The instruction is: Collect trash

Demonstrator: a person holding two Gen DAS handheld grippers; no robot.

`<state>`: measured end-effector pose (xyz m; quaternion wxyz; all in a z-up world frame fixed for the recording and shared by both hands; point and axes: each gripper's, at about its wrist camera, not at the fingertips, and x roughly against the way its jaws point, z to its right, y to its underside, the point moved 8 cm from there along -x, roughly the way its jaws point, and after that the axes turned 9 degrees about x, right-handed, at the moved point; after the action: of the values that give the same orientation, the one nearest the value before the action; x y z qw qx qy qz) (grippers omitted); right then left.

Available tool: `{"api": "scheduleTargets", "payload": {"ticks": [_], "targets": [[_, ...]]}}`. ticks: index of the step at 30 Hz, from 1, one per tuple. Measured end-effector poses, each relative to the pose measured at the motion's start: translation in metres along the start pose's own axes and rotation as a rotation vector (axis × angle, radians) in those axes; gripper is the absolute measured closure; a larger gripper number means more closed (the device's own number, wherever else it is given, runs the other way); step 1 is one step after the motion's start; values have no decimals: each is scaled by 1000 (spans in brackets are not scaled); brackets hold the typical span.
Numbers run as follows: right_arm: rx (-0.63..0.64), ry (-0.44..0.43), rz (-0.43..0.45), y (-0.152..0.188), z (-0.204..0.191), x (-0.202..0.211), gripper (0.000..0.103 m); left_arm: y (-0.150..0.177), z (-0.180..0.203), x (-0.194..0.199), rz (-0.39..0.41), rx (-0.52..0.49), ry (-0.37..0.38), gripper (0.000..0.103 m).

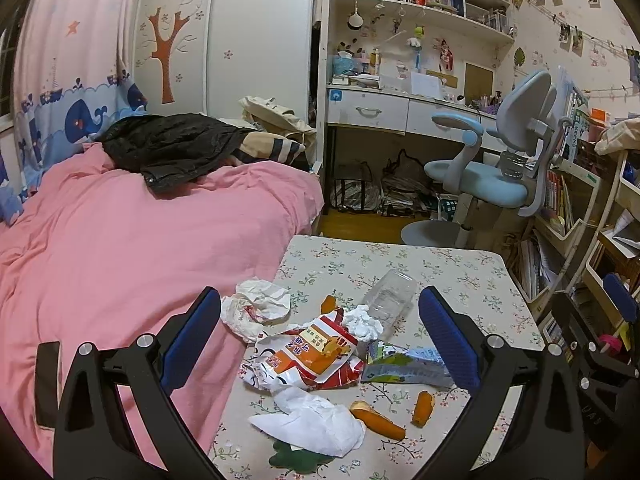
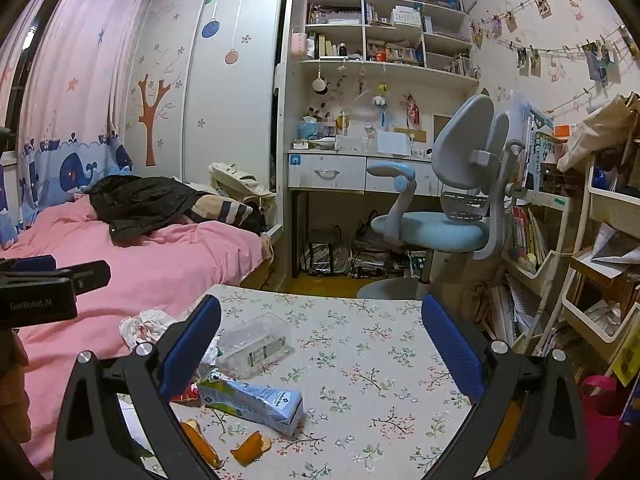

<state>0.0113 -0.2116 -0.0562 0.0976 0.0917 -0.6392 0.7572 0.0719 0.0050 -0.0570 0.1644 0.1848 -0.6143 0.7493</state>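
- Trash lies in a loose heap on the near left part of the counter [image 1: 460, 272], beside the pink bed [image 1: 120, 240]; judging by the spread, nothing has been gathered yet.
- Left wrist view: the left gripper [image 1: 320, 320] hangs over the heap with its jaws wide apart and nothing between them, placed, I judge, to drop onto the snack bag [image 1: 308, 356] at the centre.
- Around that bag lie a crumpled wrapper [image 1: 258, 306] half over the counter edge, a wad of tissue [image 1: 362, 322], a flat tissue [image 1: 312, 422] and three pieces of orange peel [image 1: 378, 420].
- Containers here: a clear plastic bottle [image 1: 390, 296] on its side, apparently empty, and a flattened drink carton [image 1: 404, 366], contents not visible.
- No bin or bag for the trash shows in this view.
- Right wrist view: the right gripper [image 2: 320, 344] is likewise spread apart and empty, over the bare right half of the counter, so it looks idle.
- The bottle [image 2: 254, 346] and carton [image 2: 252, 400] lie close together, just left of its centre line; peel [image 2: 250, 446] lies nearer the camera.
- No bin shows here either.
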Motion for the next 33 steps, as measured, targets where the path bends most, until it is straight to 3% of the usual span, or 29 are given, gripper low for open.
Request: {"api": "scheduleTargets", "payload": {"ticks": [33], "targets": [[1,-21,-30,-5,-9,-4,6,-1,-2,0,-2,1,-1,7]]}}
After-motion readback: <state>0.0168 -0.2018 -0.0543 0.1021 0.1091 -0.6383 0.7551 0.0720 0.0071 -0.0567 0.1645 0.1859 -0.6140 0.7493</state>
